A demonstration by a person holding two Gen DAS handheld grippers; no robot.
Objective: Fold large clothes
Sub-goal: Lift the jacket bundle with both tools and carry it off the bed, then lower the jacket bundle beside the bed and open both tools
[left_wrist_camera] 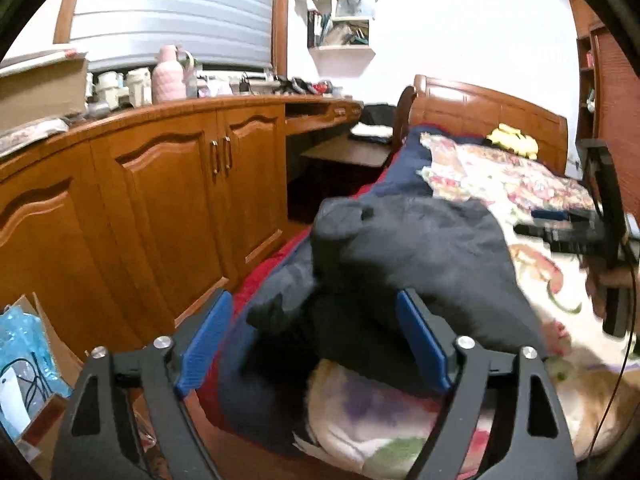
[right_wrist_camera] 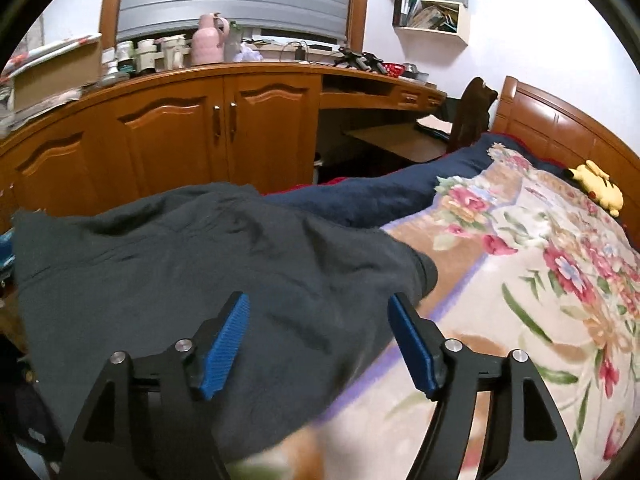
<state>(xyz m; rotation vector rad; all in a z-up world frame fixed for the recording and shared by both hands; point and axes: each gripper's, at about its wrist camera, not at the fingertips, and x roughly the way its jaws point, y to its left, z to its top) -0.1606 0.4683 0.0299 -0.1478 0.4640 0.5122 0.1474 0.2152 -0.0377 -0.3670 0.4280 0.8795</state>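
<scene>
blurred: dark garment [left_wrist_camera: 420,248] near edge | hidden: floral blanket [right_wrist_camera: 520,280] beneath it

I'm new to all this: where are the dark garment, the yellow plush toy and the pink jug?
dark garment [right_wrist_camera: 192,256]: right wrist view, its broad middle.
yellow plush toy [right_wrist_camera: 598,184]: right wrist view, its body.
pink jug [left_wrist_camera: 168,76]: left wrist view, its quilted side.

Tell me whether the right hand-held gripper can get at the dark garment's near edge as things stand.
Probably yes. The right hand-held gripper is open, its blue pads apart, and the dark garment lies directly beneath and ahead on the floral blanket, with nothing between.
</scene>
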